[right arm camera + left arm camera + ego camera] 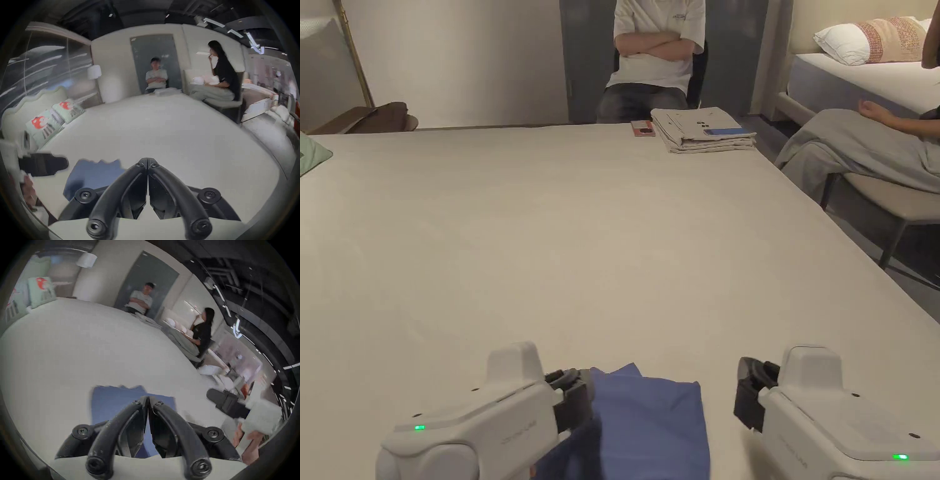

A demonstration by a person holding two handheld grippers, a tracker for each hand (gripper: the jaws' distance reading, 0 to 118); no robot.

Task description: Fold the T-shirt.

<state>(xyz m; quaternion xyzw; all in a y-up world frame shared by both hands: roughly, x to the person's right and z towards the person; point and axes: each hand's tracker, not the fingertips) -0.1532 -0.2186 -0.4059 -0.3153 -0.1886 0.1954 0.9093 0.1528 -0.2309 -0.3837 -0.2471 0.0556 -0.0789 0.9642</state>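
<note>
A folded blue T-shirt [650,425] lies on the bench [600,250] between the clenched, empty left claw [147,398] and right claw [147,160]. Faint lettering on the left claw's casing is too small to read.

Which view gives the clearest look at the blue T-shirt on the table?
The head view: the blue T-shirt lies sharp and flat between the two grippers, though the frame's bottom edge cuts it off. In the left gripper view the left gripper covers its middle, and it is blurred. The right gripper view shows it blurred and partly hidden.
</note>
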